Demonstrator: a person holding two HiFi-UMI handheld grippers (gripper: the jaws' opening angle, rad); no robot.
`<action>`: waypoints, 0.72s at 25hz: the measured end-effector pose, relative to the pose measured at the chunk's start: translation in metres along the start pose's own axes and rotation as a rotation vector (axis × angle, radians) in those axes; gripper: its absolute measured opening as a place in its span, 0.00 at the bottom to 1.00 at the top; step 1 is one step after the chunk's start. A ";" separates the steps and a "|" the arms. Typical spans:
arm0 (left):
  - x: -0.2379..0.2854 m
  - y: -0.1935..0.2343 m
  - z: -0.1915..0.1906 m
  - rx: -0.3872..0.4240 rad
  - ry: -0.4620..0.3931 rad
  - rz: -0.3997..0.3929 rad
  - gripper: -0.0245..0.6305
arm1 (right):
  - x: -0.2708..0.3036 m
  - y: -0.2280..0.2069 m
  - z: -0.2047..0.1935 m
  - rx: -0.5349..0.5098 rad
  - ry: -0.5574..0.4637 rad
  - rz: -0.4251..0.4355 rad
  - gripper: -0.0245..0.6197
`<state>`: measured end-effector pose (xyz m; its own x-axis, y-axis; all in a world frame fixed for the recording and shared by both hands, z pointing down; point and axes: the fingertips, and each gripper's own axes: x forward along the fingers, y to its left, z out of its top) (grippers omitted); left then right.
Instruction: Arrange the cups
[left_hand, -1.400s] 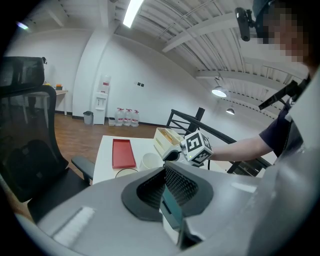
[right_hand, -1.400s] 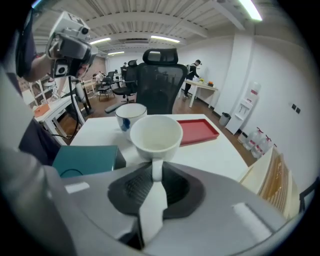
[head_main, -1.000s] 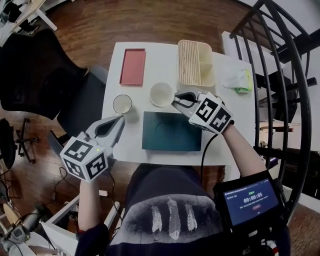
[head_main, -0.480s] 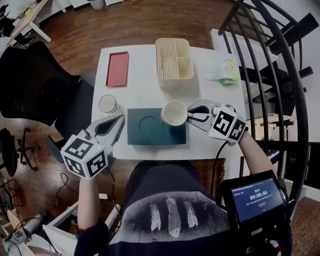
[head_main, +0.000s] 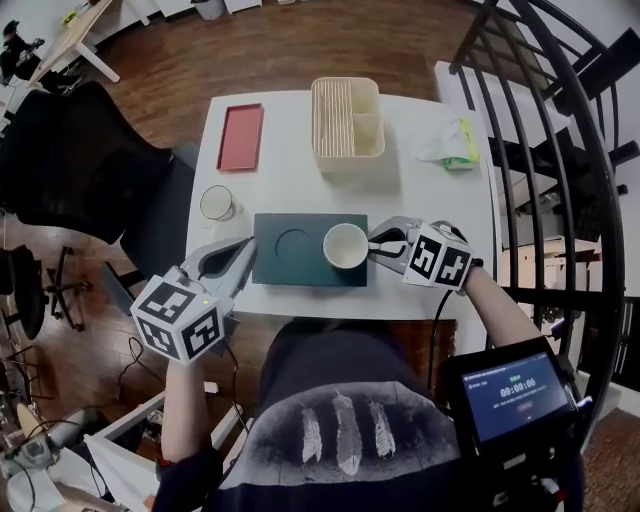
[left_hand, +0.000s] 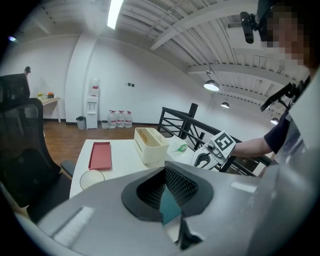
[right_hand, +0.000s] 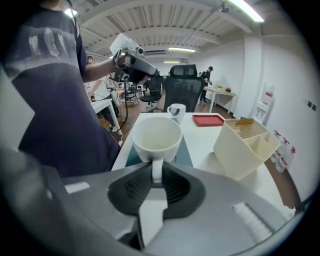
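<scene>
A white cup (head_main: 346, 246) is over the right part of the dark teal mat (head_main: 290, 268). My right gripper (head_main: 383, 247) is shut on its handle (right_hand: 156, 169). I cannot tell whether the cup's base touches the mat. An embossed ring (head_main: 296, 243) marks the mat left of the cup. A second, smaller cup (head_main: 216, 204) stands on the white table (head_main: 290, 180) at the left, and shows as well in the right gripper view (right_hand: 176, 110). My left gripper (head_main: 238, 259) hangs at the mat's left edge, shut and holding nothing, its jaws together in the left gripper view (left_hand: 168, 189).
A red tray (head_main: 240, 137) lies at the back left and a cream slatted rack (head_main: 347, 118) at the back middle. A green and white packet (head_main: 450, 145) sits at the back right. A black office chair (head_main: 90, 170) stands left of the table, a black stair railing (head_main: 560, 150) on the right.
My right gripper has carried the white cup from the bare table behind the mat forward to over the mat's right part. My left gripper has shifted a little toward the mat's left edge.
</scene>
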<state>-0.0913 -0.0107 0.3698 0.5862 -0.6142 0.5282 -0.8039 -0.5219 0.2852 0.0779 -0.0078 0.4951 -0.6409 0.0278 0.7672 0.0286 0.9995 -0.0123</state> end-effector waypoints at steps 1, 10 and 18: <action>-0.001 0.000 0.000 -0.002 -0.001 0.004 0.06 | 0.002 0.000 -0.002 -0.001 0.003 0.004 0.11; -0.003 0.001 -0.005 -0.015 -0.003 0.018 0.06 | 0.010 0.002 0.007 -0.025 -0.014 0.007 0.11; 0.000 0.008 0.001 -0.014 -0.011 0.022 0.06 | 0.003 0.003 0.012 0.025 -0.075 0.035 0.21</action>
<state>-0.0979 -0.0154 0.3712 0.5691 -0.6320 0.5260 -0.8180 -0.4999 0.2845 0.0669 -0.0043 0.4900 -0.6954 0.0625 0.7159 0.0334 0.9979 -0.0546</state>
